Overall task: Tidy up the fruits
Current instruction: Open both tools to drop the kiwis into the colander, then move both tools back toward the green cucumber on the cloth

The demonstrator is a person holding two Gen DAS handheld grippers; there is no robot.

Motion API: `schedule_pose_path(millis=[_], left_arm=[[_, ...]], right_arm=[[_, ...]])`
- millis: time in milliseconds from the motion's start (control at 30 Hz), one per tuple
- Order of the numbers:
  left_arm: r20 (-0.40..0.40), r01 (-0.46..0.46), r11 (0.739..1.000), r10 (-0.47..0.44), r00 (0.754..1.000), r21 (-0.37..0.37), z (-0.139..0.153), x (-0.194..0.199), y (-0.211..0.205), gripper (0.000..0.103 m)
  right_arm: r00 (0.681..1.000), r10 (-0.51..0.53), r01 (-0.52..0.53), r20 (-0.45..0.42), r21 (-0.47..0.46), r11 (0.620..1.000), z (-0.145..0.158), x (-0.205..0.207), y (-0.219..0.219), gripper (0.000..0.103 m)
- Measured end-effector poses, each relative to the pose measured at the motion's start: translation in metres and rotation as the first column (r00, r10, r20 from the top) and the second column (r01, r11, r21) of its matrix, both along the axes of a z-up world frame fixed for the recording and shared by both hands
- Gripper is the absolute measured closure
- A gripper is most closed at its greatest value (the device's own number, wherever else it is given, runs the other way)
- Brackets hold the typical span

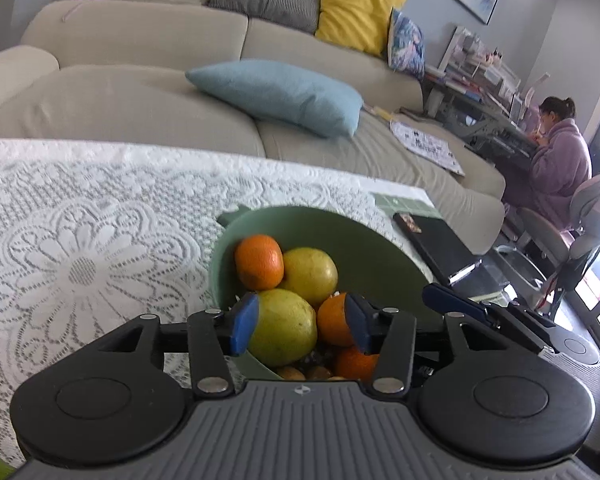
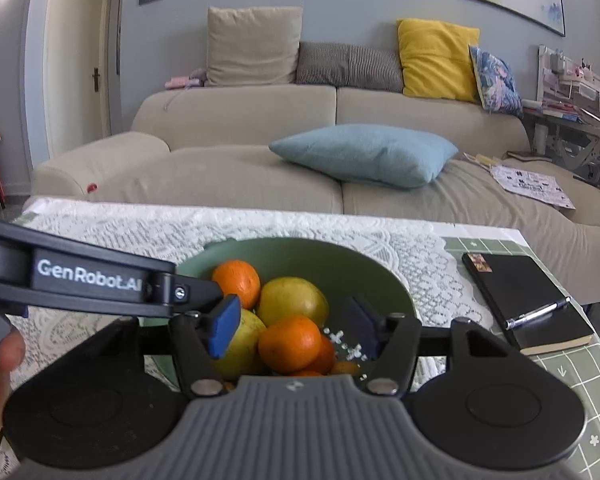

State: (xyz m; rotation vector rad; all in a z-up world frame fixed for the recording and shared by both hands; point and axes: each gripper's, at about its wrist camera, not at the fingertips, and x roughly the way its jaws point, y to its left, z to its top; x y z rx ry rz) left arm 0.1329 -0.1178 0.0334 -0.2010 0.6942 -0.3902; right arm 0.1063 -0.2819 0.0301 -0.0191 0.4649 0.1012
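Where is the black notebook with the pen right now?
In the right wrist view, the black notebook lies on the table to the right of the green bowl, with the pen resting on its cover.

Ahead of the gripper: smooth matt green bowl [image 2: 380,276]; dimpled-skinned fruit [image 2: 290,344]; white openwork lace tablecloth [image 2: 140,232]. Right: matt black notebook [image 2: 528,300], glossy metal pen [image 2: 538,312].

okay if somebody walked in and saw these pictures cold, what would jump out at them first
Most likely the green bowl on the lace tablecloth, piled with oranges and yellow-green fruit. Both grippers hang over it with jaws apart: the left gripper straddles a yellow-green fruit, the right gripper an orange. Behind the table, the blue cushion and yellow pillow stand out on the beige sofa.
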Motion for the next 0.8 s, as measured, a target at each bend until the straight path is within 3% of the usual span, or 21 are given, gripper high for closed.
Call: schedule_pose_path(millis=[100,433,800], left_arm=[[0.032,-0.010,1.000,0.010,0.999,0.009,0.006,-0.006,0.007,0.044],[0.110,-0.075,0.994,0.065,0.992,0.081,0.023,-0.030,0.043,0.039],[0.118,-0.107,0.981,0.088,0.989,0.160,0.021,-0.058,0.096,0.034]], right_arm=[[0.999,0.028,-0.028,0.032,0.019,0.999,0.003,-0.005,0.003,0.038],[0.985,0.164,-0.167,0.053,0.071,0.983,0.006,-0.021,0.028,0.035],[0.934,0.356,-0.355,0.007,0.099,0.930,-0.002,-0.041,0.070,0.031]])
